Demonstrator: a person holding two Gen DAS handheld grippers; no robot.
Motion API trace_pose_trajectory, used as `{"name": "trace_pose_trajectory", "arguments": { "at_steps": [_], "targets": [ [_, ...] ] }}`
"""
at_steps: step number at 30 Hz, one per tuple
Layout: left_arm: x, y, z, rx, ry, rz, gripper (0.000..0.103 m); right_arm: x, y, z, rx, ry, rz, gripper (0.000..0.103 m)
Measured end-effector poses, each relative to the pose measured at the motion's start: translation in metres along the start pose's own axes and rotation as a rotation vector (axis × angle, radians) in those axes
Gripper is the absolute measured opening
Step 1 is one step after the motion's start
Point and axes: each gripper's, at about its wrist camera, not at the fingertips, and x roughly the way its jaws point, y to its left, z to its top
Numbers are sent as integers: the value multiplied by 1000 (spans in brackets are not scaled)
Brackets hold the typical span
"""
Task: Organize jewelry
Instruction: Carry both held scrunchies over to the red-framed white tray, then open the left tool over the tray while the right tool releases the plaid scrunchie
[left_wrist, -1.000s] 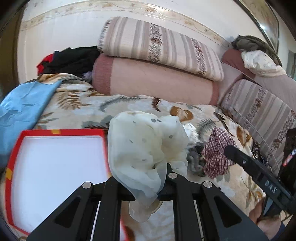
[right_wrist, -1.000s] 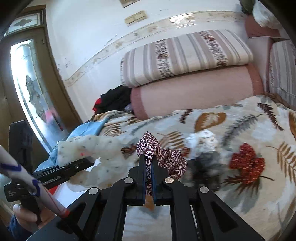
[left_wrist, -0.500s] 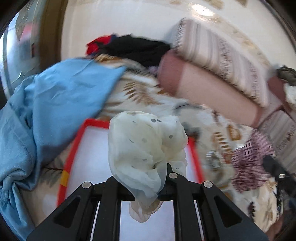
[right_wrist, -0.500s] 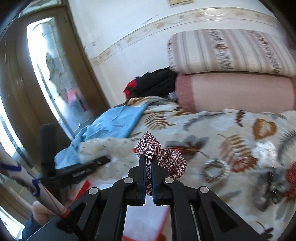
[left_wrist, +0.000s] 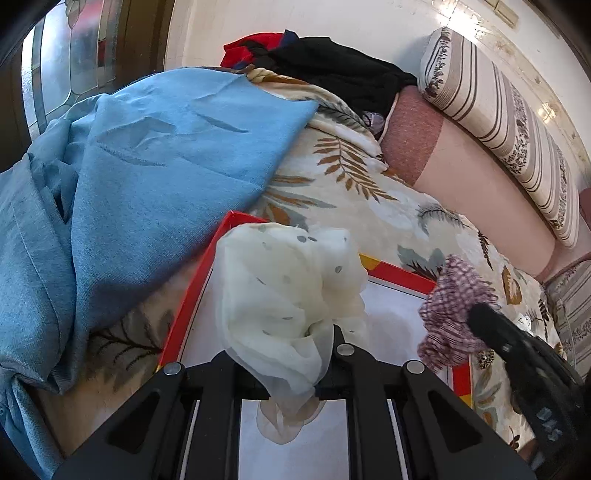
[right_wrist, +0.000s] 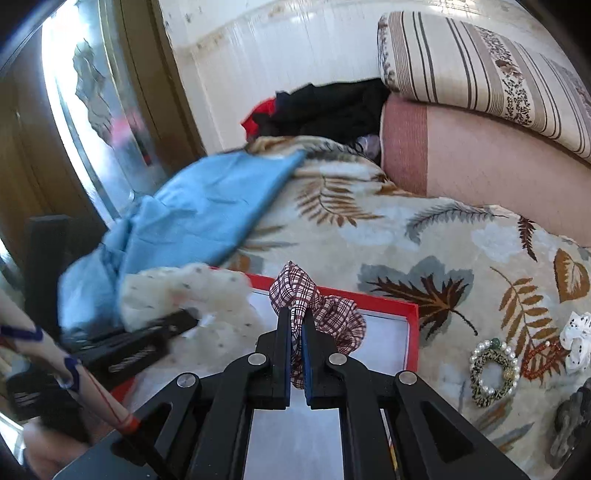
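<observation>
Both grippers have swung over the red tray (left_wrist: 400, 276) — left gripper (left_wrist: 291, 384) clamped on the cream scrunchie (left_wrist: 288, 284), right gripper (right_wrist: 295, 354) clamped on the plaid scrunchie (right_wrist: 332, 314) — so release into it looks next

both wrist views look steeply down, close over the red-rimmed tray (left_wrist: 402, 277) (right_wrist: 413, 332) they share.
</observation>
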Motion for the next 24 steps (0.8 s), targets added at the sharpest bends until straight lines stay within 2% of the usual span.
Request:
{"name": "trace_pose_trajectory", "arguments": {
  "at_steps": [5, 9, 11, 12, 13, 15, 24],
  "targets": [
    [5, -1, 0, -5, 15, 9, 14, 23, -3, 2, 14, 36, -8, 6],
    [0, -2, 1, -8, -6, 17, 29, 28, 0, 1, 18, 42, 7, 9],
    [-3, -1, 1, -13, -15, 22, 34, 26, 2, 1, 10, 35, 12, 15],
    [-3, 0, 1, -15, -19, 21, 36, 25, 1, 1, 10, 35, 16, 21],
    [-4, 1, 2, -18, -22, 21, 37, 24, 0, 2, 17, 36, 25, 28],
    [-6, 1, 2, -23, -27, 20, 38, 20, 0, 2, 29, 28, 34, 31],
    [-25, -1, 8, -33, -96, 0, 38, -6, -5, 6, 62, -17, 67, 31]
  ]
}}
